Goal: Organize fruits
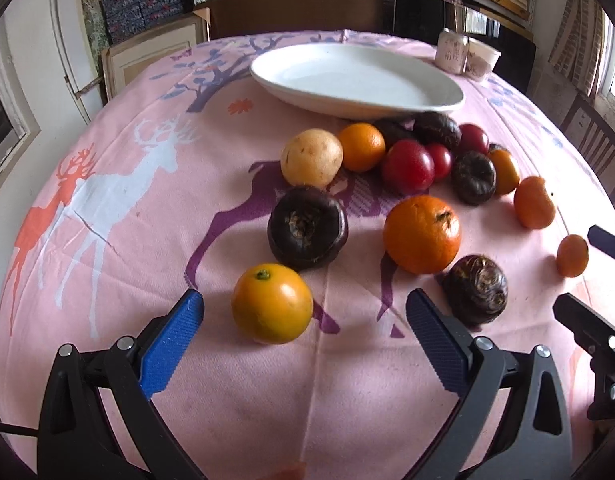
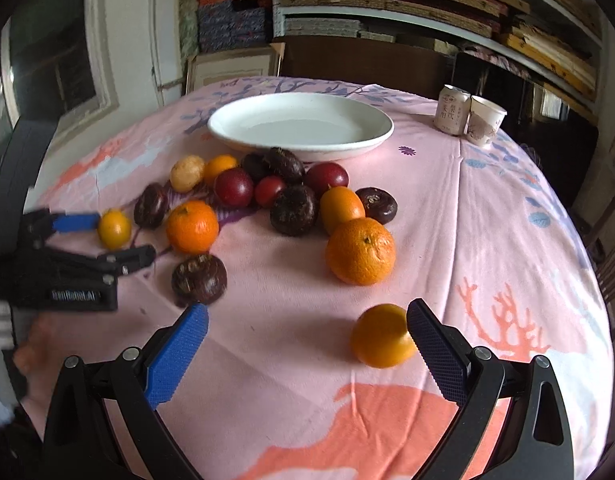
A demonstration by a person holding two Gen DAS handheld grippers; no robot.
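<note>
Fruits lie loose on a pink tablecloth (image 1: 227, 380) in front of an empty white plate (image 1: 355, 76), which also shows in the right wrist view (image 2: 299, 124). My left gripper (image 1: 305, 308) is open, with a small yellow-orange fruit (image 1: 272, 309) between its fingers, nearer the left one. A dark brown fruit (image 1: 476, 289) sits just past the right finger. My right gripper (image 2: 307, 320) is open; a small orange fruit (image 2: 381, 336) lies against its right finger. The left gripper (image 2: 107, 236) shows at the left around the yellow-orange fruit (image 2: 114, 228).
The pile holds tangerines (image 1: 422, 233), red fruits (image 1: 408, 165), dark brown fruits (image 1: 307, 232) and a pale yellow fruit (image 1: 311, 157). A can (image 2: 453, 109) and a paper cup (image 2: 485, 120) stand at the far right. The table edge curves off on both sides.
</note>
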